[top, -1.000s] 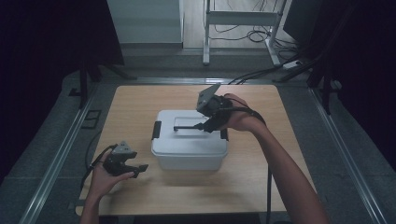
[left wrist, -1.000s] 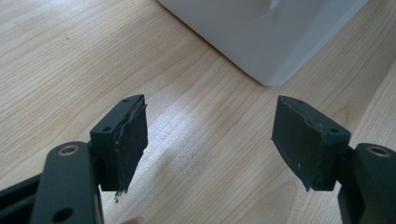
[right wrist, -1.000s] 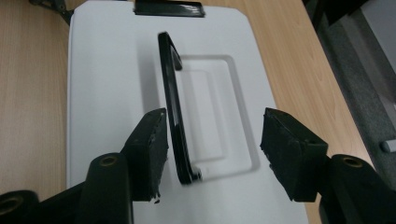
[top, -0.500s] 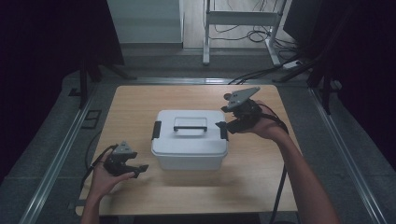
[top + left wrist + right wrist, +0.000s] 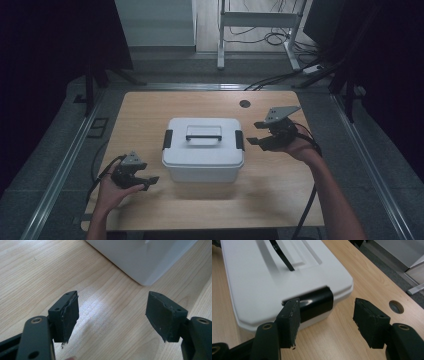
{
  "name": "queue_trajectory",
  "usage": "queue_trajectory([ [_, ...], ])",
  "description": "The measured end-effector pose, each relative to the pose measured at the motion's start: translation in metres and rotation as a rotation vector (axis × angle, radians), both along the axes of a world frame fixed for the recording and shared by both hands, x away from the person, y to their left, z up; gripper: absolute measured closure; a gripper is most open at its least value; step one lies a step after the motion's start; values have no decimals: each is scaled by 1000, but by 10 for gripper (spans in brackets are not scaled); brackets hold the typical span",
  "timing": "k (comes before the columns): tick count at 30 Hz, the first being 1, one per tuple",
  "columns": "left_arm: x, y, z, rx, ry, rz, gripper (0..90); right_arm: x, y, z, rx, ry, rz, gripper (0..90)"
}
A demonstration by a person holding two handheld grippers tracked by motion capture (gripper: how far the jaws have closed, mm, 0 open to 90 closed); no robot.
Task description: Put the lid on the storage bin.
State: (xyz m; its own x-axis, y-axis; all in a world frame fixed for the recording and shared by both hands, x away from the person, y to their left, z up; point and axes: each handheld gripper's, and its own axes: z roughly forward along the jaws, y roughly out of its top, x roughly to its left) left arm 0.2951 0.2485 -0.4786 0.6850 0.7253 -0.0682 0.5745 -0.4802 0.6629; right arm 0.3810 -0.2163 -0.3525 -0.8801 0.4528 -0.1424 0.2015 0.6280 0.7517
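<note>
Surface (image 5: pixel 150 107): light wood, four edges visible in the high view; a round cable hole (image 5: pixel 244 103) sits near the far edge, right of centre.
Left margin: bare wood between the left edge and the box; the left tongs occupy its near part.
Left tongs (image 5: pixel 150 180): held low over the near-left area, near the box's near-left corner, not touching it. Jaws spread wide, released, nothing between them. In the left gripper view, bare wood lies between the jaws and the box corner (image 5: pixel 145 262) is ahead.
Box (image 5: pixel 203 150): white, lidded, at the centre of the surface. Black handle (image 5: pixel 203 132) on the lid; a black latch on each short side, left (image 5: pixel 167 139) and right (image 5: pixel 239 140).
Right tongs (image 5: pixel 254 134): held just beside the box's right side, level with the right latch, apart from it. Jaws spread wide, released, holding nothing. In the right gripper view, the latch (image 5: pixel 317 303) lies just behind one jaw's tip.
Right margin: bare wood between the box and the right edge, crossed by the forearm (image 5: pixel 330 195).
Near margin: a bare strip in front of the box.
</note>
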Motion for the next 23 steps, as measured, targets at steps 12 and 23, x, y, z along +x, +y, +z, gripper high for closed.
queue_trajectory([
  [12, 1, -1, -1, 9, 1, -2, 267, -1, -12, -17, 10, 25, -32, 381],
  [23, 2, -1, -1, 5, -4, 0, 267, -2, -11, -17, 13, 25, -38, 376],
])
